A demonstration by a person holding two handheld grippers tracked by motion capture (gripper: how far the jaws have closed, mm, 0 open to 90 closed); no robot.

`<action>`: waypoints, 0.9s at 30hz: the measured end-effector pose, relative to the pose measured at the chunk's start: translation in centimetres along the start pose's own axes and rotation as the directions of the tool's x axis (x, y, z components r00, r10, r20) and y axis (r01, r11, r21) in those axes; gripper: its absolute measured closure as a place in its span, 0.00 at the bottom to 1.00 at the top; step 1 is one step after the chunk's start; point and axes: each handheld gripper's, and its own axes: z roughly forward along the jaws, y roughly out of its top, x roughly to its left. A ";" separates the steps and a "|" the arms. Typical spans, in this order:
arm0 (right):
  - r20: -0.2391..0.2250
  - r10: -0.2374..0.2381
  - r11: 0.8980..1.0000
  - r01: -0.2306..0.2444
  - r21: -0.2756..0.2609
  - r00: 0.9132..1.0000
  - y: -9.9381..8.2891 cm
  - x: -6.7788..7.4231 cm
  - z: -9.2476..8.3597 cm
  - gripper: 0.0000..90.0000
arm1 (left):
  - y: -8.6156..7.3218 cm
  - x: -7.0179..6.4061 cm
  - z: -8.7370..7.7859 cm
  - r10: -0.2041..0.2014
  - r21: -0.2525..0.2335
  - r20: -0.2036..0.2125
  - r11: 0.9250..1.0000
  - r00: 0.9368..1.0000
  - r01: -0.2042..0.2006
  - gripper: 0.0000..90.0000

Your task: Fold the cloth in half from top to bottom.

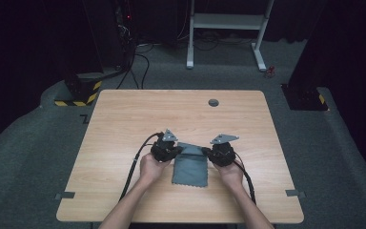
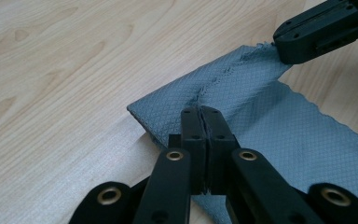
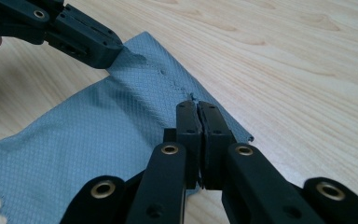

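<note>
**Cloth pinched at both far corners**

Here, the grey cloth (image 1: 191, 167) lies on the near middle of the counter (image 1: 124, 124), and I use it as my landmark. Its near edge is scalloped and lies flat; its far edge is folded over, so a doubled strip runs across the top. I have the left gripper (image 2: 200, 114) clamped on the left end of that folded strip, jaws pressed together with the fabric caught between them. The right gripper (image 3: 197, 108) is clamped the same way on the right end of the strip, its jaws closed on a small pucker of cloth. In the high view I see my left hand (image 1: 151, 167) just left of the cloth and my right hand (image 1: 230, 172) just right of it, each gripper touching a far corner. A black cable (image 1: 136, 164) trails from the left gripper towards the near edge, left of the cloth. Well beyond the cloth, near the far edge, sits a round grey cap (image 1: 213, 102).
</note>
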 end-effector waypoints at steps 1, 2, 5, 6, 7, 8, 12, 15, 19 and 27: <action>-0.001 -0.001 1.000 0.001 0.006 1.000 -0.1 0.1 0.0 0.98 | -0.1 0.0 0.0 -0.002 -0.002 0.003 1.000 1.000 0.002 0.98; -0.003 -0.002 1.000 0.002 0.005 1.000 -0.2 0.1 0.0 0.98 | -0.2 -0.1 -0.1 -0.004 -0.003 0.005 1.000 1.000 0.004 0.98; -0.010 0.007 1.000 -0.007 0.003 1.000 -0.4 0.2 -0.1 0.98 | -0.3 -0.1 -0.3 -0.010 -0.010 0.011 1.000 1.000 0.010 0.98; -0.009 0.002 1.000 -0.002 0.000 1.000 -0.4 0.2 -0.2 0.98 | -0.3 -0.2 -0.3 -0.008 -0.014 0.012 1.000 1.000 0.008 0.98; -0.009 0.004 1.000 -0.004 -0.004 1.000 -0.5 0.3 -0.3 0.98 | -0.3 -0.2 -0.4 -0.005 -0.015 0.013 1.000 1.000 0.006 0.98; -0.011 0.002 1.000 -0.002 -0.008 1.000 -0.5 0.3 -0.3 0.98 | -0.4 -0.3 -0.5 -0.001 -0.021 0.013 1.000 1.000 0.001 0.98; -0.015 -0.001 1.000 0.001 -0.010 1.000 -0.8 0.3 -0.6 0.98 | -0.5 -0.5 -0.4 0.002 -0.018 0.021 1.000 1.000 -0.002 0.98; -0.018 0.002 1.000 -0.002 -0.002 1.000 -1.0 0.4 -0.7 0.98 | -0.6 -0.6 -0.5 -0.007 -0.024 0.029 1.000 1.000 0.008 0.98; -0.030 -0.003 1.000 0.002 -0.013 1.000 -1.5 0.8 -1.0 0.98 | -1.3 -1.1 -1.0 0.003 -0.034 0.045 0.999 0.999 -0.001 0.98; -0.051 -0.011 0.999 0.009 -0.033 0.999 -2.3 1.3 -1.3 0.98 | -1.9 -1.6 -1.2 0.006 -0.026 0.058 1.000 0.998 -0.004 0.98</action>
